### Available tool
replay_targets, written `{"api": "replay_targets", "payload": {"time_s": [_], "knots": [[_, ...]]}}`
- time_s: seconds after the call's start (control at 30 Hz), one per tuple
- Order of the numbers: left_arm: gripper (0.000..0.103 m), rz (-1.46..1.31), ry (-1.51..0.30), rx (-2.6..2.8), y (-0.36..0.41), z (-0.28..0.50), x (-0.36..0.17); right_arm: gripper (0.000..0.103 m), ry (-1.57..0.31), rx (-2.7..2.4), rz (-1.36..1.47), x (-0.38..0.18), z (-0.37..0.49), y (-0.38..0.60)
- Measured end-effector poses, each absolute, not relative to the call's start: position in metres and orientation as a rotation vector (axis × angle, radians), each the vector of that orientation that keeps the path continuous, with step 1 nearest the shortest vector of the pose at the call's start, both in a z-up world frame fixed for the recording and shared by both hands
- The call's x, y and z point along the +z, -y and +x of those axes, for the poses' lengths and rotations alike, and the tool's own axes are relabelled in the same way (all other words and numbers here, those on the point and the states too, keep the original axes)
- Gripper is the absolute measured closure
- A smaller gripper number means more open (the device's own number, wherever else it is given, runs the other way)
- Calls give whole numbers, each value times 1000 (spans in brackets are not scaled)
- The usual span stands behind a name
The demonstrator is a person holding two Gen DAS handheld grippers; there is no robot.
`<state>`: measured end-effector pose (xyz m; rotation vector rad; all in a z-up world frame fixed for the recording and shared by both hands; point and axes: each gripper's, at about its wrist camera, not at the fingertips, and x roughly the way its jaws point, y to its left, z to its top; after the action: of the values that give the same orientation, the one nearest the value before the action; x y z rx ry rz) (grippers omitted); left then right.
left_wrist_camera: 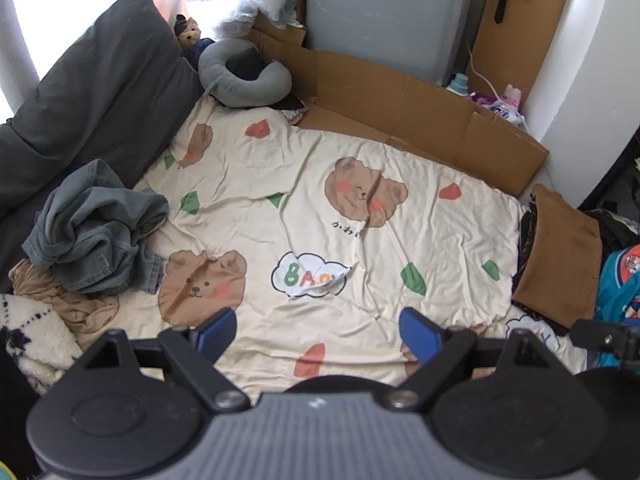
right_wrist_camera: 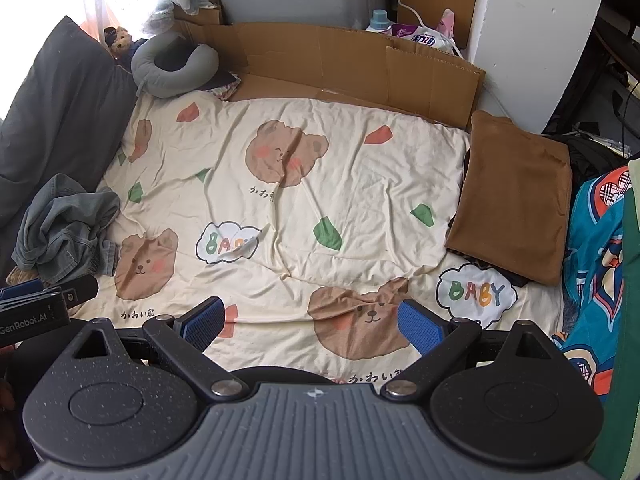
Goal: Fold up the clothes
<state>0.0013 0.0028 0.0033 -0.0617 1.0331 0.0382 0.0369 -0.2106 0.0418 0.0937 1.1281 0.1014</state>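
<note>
A crumpled grey-green garment (left_wrist_camera: 96, 228) (right_wrist_camera: 66, 228) lies in a heap at the left edge of the cream bear-print sheet (left_wrist_camera: 320, 208) (right_wrist_camera: 304, 184). Under it a tan cloth (left_wrist_camera: 68, 300) shows, beside a white fuzzy cloth (left_wrist_camera: 28, 340). A folded brown garment (left_wrist_camera: 560, 264) (right_wrist_camera: 516, 196) rests on a dark one at the sheet's right edge. My left gripper (left_wrist_camera: 318, 334) hovers open over the near sheet, empty. My right gripper (right_wrist_camera: 310, 322) is also open and empty above a printed bear. The left gripper's body (right_wrist_camera: 40, 304) pokes into the right wrist view at the left.
A dark grey pillow (left_wrist_camera: 92, 92) lines the left side, with a grey neck pillow (left_wrist_camera: 244, 76) and a small teddy (left_wrist_camera: 188, 32) at the back. Flattened cardboard (left_wrist_camera: 420, 120) borders the far edge before a grey cabinet (left_wrist_camera: 384, 12). Bottles (right_wrist_camera: 380, 20) and blue patterned fabric (right_wrist_camera: 596, 248) sit right.
</note>
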Motion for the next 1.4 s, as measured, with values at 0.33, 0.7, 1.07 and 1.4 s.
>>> {"api": "replay_targets", "payload": {"time_s": [0.33, 0.7, 1.07, 1.4], "knots": [[4, -71, -1025, 60, -4, 0, 8, 7, -1144, 99, 97, 42, 37, 213], [3, -53, -1032, 52, -6, 3, 14, 6, -1136, 107, 123, 51, 44, 215], [2, -77, -1014, 54, -20, 5, 35, 6, -1094, 102, 128, 78, 56, 220], [2, -112, -974, 108, -46, 5, 64, 6, -1050, 104, 159, 96, 62, 230]]}}
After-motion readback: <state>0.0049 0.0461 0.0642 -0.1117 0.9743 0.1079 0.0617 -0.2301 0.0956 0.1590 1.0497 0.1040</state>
